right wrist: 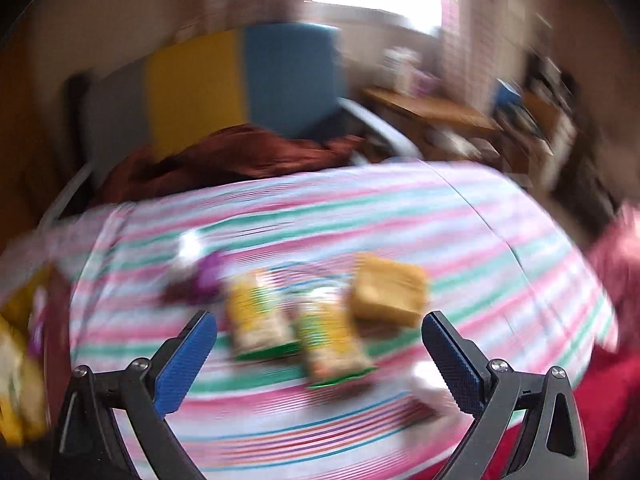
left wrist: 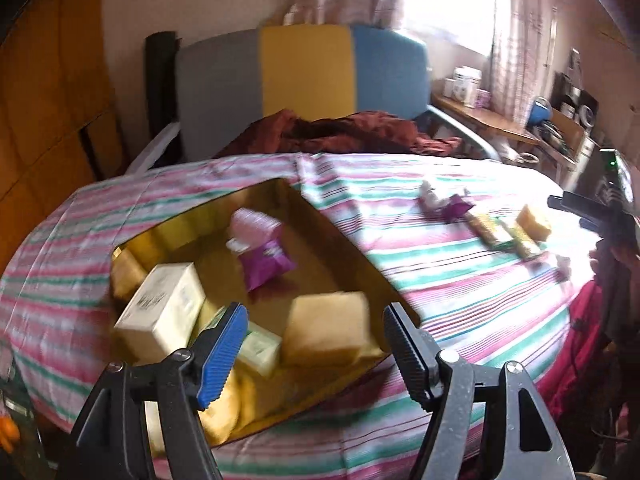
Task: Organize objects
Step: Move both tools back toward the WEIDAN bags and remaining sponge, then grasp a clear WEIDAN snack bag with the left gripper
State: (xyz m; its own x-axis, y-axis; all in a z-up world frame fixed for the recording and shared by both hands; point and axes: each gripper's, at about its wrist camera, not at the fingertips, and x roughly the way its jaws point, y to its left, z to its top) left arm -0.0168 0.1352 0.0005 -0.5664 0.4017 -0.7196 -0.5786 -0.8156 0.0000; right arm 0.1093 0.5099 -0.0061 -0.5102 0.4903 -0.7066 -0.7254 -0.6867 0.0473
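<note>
Left wrist view shows your left gripper (left wrist: 316, 344) hanging over the gold-lined cardboard box (left wrist: 192, 216), jaws spread wide with nothing between the pads. Below them a yellow sponge block (left wrist: 328, 332) sits in the box, beside a cream carton (left wrist: 164, 308), a small green-and-white packet (left wrist: 260, 348) and a purple pouch (left wrist: 264, 264). Judging by that, this hand has nothing left to do here; lift it clear of the box wall so you do not clip the rim.

Your right gripper (right wrist: 320, 356) is also wide apart and empty, poised above the striped tablecloth (right wrist: 400, 208). Ahead of it lie two yellow-and-green snack packets (right wrist: 260, 316) side by side, a second yellow sponge (right wrist: 388, 292) just to their right, and a purple wrapper (right wrist: 200, 280) to their left. The right wrist view is heavily smeared, so slow down before you commit. I would pick one item, probably the nearer packet, line the pads across its narrow sides, and come down steeply so the lower finger slides under the edge, not over the crinkly film. Keep the neighbour packet out of the jaws; they lie almost touching.

No writing can be read: the carton shows a dark barcode-like patch, and the packet printing is too blurred to make out any brand.
</note>
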